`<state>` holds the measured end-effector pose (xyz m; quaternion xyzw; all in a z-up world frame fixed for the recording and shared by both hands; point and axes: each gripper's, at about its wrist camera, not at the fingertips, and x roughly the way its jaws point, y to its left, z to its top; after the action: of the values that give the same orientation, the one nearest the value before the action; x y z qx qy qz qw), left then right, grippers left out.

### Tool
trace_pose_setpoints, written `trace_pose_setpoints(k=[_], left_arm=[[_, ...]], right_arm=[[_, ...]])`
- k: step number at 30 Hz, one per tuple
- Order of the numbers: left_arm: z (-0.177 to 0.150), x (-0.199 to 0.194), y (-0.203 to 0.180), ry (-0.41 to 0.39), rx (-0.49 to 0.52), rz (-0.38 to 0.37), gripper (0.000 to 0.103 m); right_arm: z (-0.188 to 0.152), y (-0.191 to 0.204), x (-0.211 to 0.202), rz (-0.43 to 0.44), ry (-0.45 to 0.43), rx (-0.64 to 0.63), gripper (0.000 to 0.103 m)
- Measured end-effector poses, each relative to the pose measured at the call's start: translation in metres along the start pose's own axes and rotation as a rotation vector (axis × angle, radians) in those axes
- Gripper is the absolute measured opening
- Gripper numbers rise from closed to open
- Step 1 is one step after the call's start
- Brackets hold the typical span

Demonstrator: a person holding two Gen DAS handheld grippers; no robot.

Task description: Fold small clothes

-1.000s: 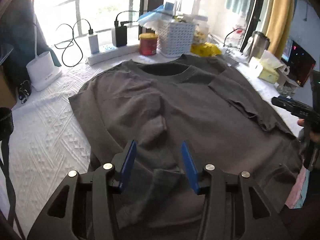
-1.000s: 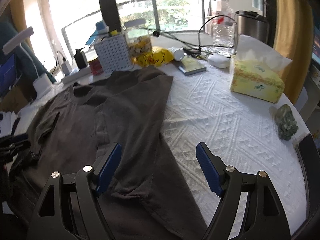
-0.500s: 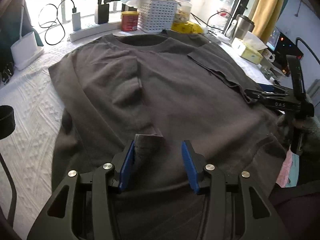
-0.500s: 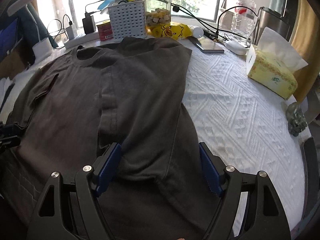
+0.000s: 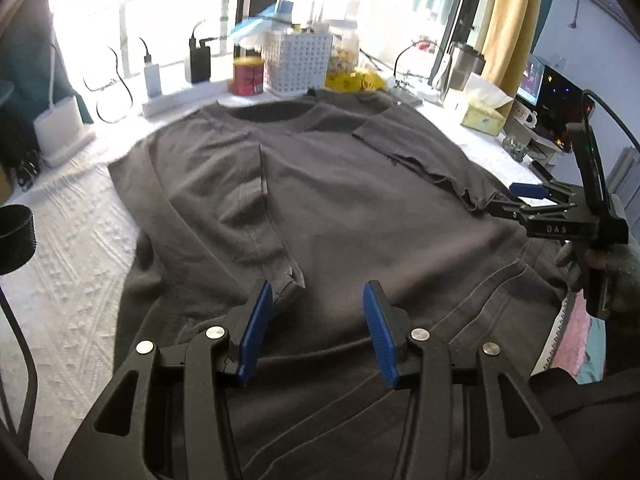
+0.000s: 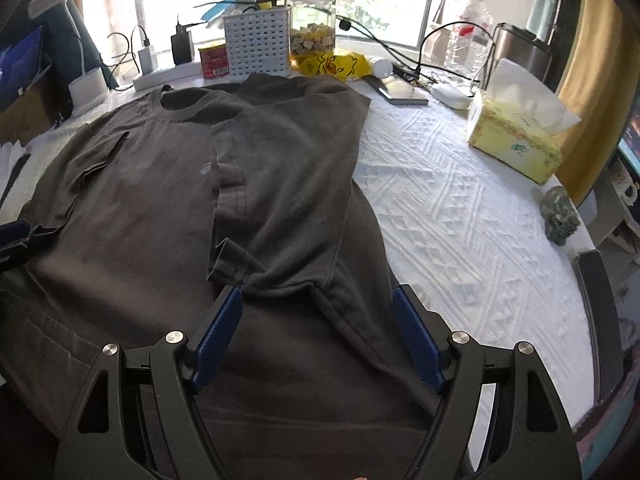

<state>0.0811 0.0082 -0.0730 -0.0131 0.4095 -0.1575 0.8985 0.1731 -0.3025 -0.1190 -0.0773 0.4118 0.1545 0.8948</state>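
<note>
T-shirt [image 5: 360, 208], dark grey, lies face-up across the white-quilted desk [image 5: 72, 248] with both sleeves already folded inward, so the side folds look done and the bottom-up fold is probably next. Since a second ago both claws have slid in over the cloth: the left claw [image 5: 316, 320] now hovers half-open by the tip of its folded sleeve, holding nothing, and the right claw [image 6: 316, 332], wide open and empty, now straddles the other sleeve's end.

Matt grey cloth shirt [image 5: 360, 208] on a white, rough-textured tablecloth [image 6: 460, 200].
</note>
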Motion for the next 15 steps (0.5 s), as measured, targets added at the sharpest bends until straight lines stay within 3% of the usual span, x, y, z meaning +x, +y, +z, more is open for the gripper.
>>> trace_pose_setpoints(k=[15], left_arm=[[-0.018, -0.034, -0.02, -0.121, -0.025, 0.047, 0.048]], right_arm=[[-0.037, -0.02, -0.045, -0.027, -0.069, 0.04, 0.08]])
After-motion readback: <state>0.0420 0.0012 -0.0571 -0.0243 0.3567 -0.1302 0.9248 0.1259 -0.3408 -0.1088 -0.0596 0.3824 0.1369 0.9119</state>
